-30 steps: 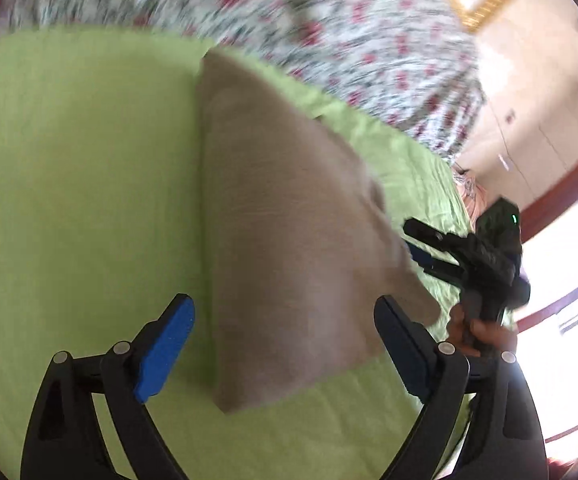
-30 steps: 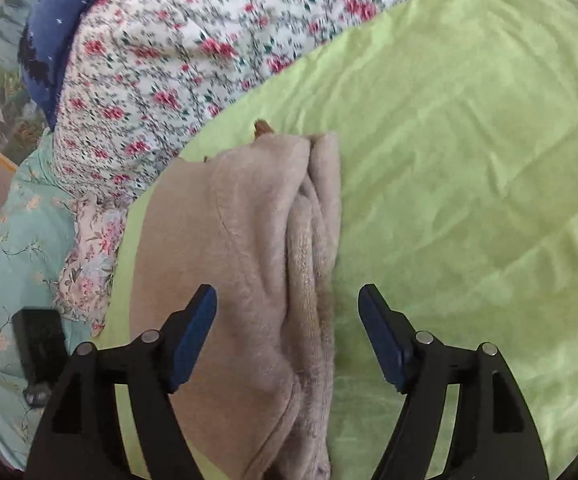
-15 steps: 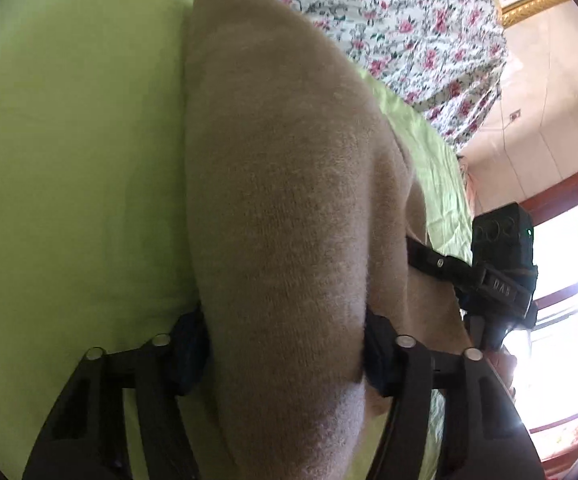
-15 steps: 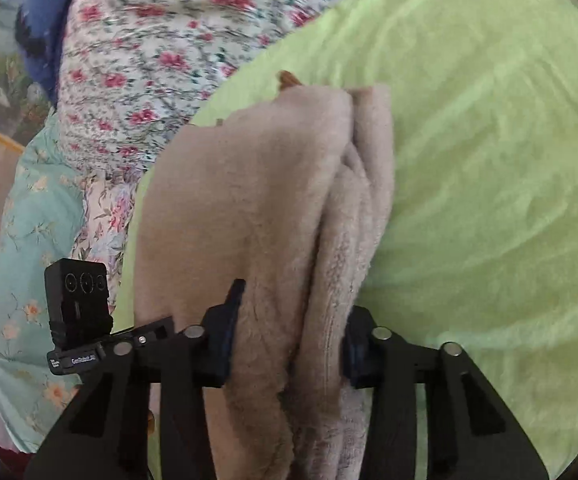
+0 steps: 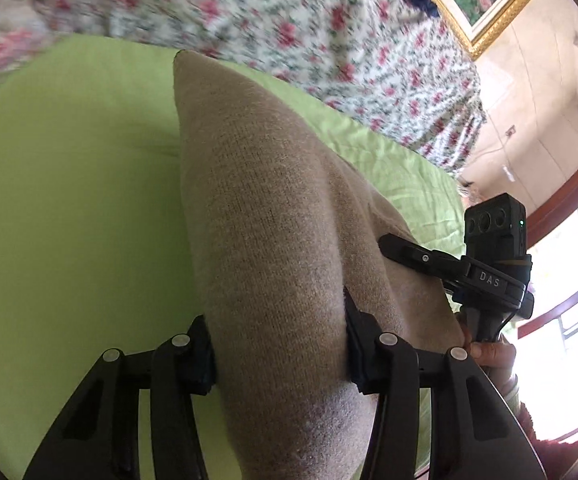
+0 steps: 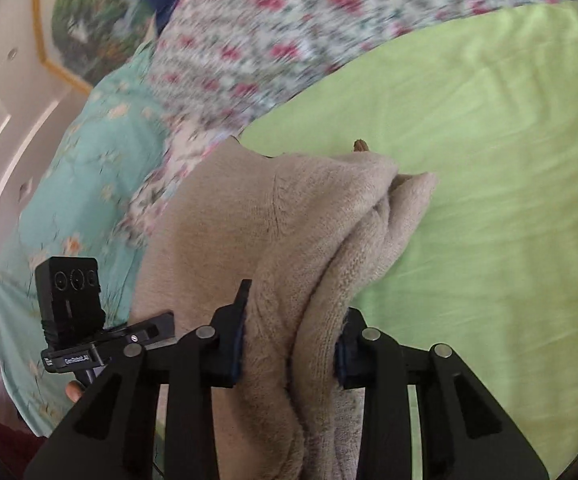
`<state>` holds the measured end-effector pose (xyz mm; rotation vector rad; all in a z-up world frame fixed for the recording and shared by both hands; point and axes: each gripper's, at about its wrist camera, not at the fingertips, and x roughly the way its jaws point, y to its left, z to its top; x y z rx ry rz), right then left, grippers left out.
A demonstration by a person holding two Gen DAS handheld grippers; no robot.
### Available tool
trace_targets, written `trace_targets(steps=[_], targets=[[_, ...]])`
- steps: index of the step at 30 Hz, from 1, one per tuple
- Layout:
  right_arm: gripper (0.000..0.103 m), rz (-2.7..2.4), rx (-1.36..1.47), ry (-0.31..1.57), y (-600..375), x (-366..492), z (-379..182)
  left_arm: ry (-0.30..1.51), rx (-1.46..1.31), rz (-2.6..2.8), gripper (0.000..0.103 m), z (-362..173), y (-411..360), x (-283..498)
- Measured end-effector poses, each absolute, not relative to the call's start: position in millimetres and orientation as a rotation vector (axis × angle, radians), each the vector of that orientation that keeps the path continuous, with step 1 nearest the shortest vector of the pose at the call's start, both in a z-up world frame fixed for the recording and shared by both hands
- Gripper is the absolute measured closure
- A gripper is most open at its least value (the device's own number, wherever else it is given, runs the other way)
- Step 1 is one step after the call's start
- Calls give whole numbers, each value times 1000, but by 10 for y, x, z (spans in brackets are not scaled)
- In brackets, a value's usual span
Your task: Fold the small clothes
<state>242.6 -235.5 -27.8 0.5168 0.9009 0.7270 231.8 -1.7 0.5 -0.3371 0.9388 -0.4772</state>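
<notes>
Left wrist view: left gripper [image 5: 279,354], jaws closing, pads pressed on near edge of beige knitted garment [image 5: 257,216]; garment stretches away over green sheet [image 5: 69,200]. Floral bedspread [image 5: 289,28] behind. Right gripper [image 5: 385,246] at garment's right edge.

Right wrist view: right gripper [image 6: 289,346], jaws closing, clamping bunched folds of garment [image 6: 289,220]. Teal floral cover [image 6: 81,184] left; framed picture [image 6: 85,20] on wall.

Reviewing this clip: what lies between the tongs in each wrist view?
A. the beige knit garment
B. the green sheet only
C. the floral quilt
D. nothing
A: in both views the beige knit garment fills the gap of the closing left tongs and right tongs, above the green sheet.
</notes>
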Motion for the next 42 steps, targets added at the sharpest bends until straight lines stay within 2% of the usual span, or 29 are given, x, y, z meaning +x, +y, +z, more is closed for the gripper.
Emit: trace_targets(steps=[5, 10, 13, 15, 17, 18, 23, 24, 28, 29, 30, 31, 33, 36, 42], targets=[[68, 777, 497, 944, -1832, 2354, -509, 921, -372, -407, 54, -101, 461, 1956], [68, 746, 477, 986, -1713, 2285, -774, 997, -430, -375, 50, -585, 759, 1740], [60, 715, 498, 999, -1758, 2293, -828, 992, -446, -388, 40, -679, 798, 1642], [56, 693, 510, 1012, -1794, 2291, -826, 997, -460, -398, 37, -669, 829, 1611], [43, 647, 490, 1010, -1831, 2267, -742, 995, -468, -398, 35, -648, 873, 1574], [41, 619, 479, 992, -1865, 2251, -680, 993, -469, -393, 34, -637, 894, 1572], [40, 573, 497, 879, -2068, 2325, -321, 921, -496, -347, 34, -413, 1100, 1542], [41, 572, 484, 887, -2018, 2413, -280, 911, -499, -330, 34, -386, 1138, 1561], [59, 557, 427, 954, -1708, 2720, -310, 911, -494, -255, 36, -343, 1174, 1717], [73, 555, 405, 1002, -1594, 2822, -382, 919, -490, -244, 37, -352, 1157, 1754], [82, 543, 383, 1011, -1551, 2846, -398, 926, -487, -238, 39, -363, 1131, 1792], [87, 543, 375, 982, -1554, 2825, -339, 938, -479, -234, 43, -386, 1100, 1819], [91, 580, 384, 865, -1614, 2662, -94, 954, -446, -222, 49, -416, 1043, 1838], [94, 565, 363, 772, -1716, 2367, 84, 951, -391, -212, 49, -409, 968, 1793], [94, 467, 368, 911, -1768, 2544, -440, 998, -395, -217, 47, -588, 891, 1840]])
